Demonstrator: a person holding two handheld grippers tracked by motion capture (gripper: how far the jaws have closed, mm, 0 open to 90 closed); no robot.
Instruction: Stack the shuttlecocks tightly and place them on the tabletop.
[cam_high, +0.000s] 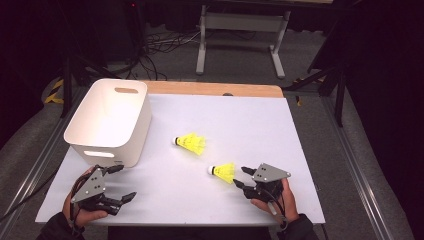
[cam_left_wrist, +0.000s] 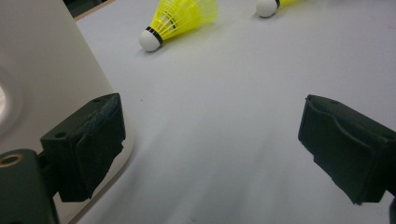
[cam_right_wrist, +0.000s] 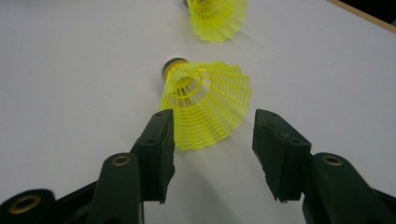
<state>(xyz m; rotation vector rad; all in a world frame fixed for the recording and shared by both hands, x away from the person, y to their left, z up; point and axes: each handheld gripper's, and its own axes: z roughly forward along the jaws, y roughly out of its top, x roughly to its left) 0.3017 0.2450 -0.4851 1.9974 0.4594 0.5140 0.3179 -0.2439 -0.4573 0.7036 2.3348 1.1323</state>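
— Any writing to read?
— None legible. The right claw (cam_right_wrist: 212, 140) stands apart at the skirt of the near shuttlecock (cam_right_wrist: 208, 105), not pressing it (yellow mesh, white cork, black band).
— And farther off?
— The left claw (cam_left_wrist: 210, 140) gapes on bare counter (cam_left_wrist: 224, 93); the far shuttlecock (cam_high: 190, 143) lies mid-counter, the white bin (cam_high: 111, 120) beyond; the high view shows its handle slot.
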